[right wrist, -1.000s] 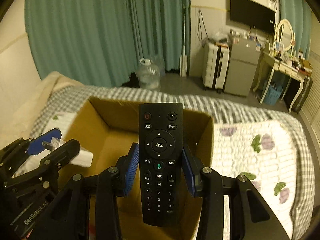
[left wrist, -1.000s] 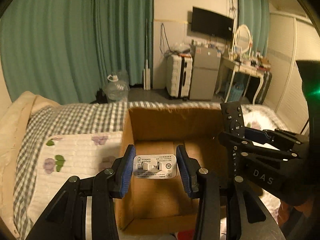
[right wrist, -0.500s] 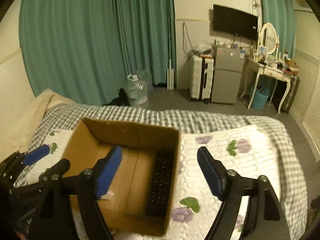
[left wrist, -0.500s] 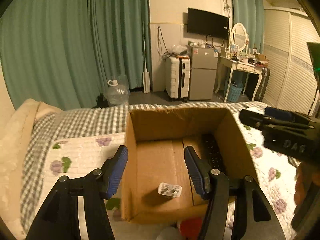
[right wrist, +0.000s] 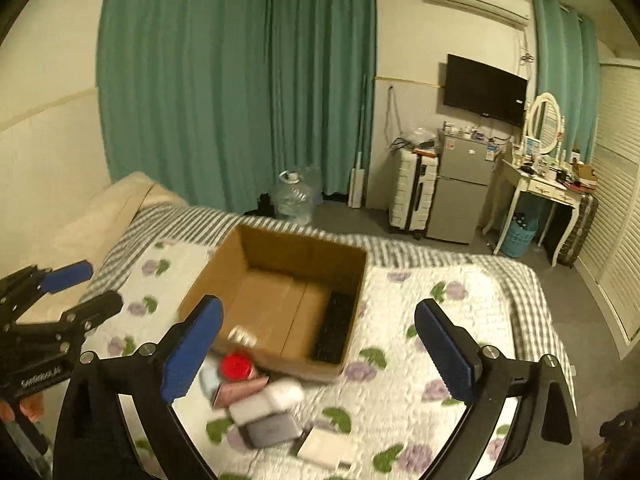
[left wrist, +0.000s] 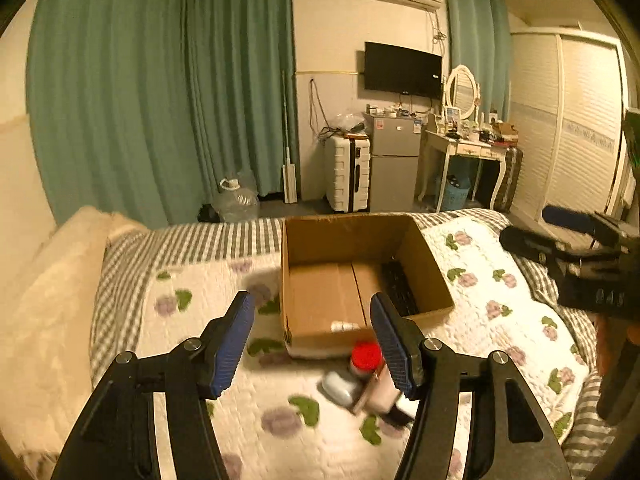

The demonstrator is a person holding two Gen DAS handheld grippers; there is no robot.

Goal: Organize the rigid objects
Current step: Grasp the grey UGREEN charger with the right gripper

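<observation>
An open cardboard box (left wrist: 428, 258) (right wrist: 208, 280) sits on the flowered quilt. Inside lie a black remote (left wrist: 398, 286) (right wrist: 334, 334) along the right wall and a white charger (left wrist: 344, 325) (right wrist: 242, 335) at the near wall. Both grippers are raised behind the box. My left gripper (left wrist: 312, 344) is open and empty. My right gripper (right wrist: 318, 354) is wide open and empty. Loose items lie in front of the box: a red-capped jar (left wrist: 365, 356) (right wrist: 237, 366), a pink box (right wrist: 240, 392), a white rounded case (right wrist: 286, 394), a grey device (right wrist: 272, 432), a white flat box (right wrist: 328, 450).
The bed (left wrist: 500, 280) has a checked blanket and a beige pillow (left wrist: 48, 280) at the left. Beyond the bed stand green curtains, a water jug (right wrist: 294, 196), a white suitcase, a small fridge and a dressing table.
Both grippers opened and dropped the charger and the remote into the box, then pulled back and up. The pile of loose items has come into view.
</observation>
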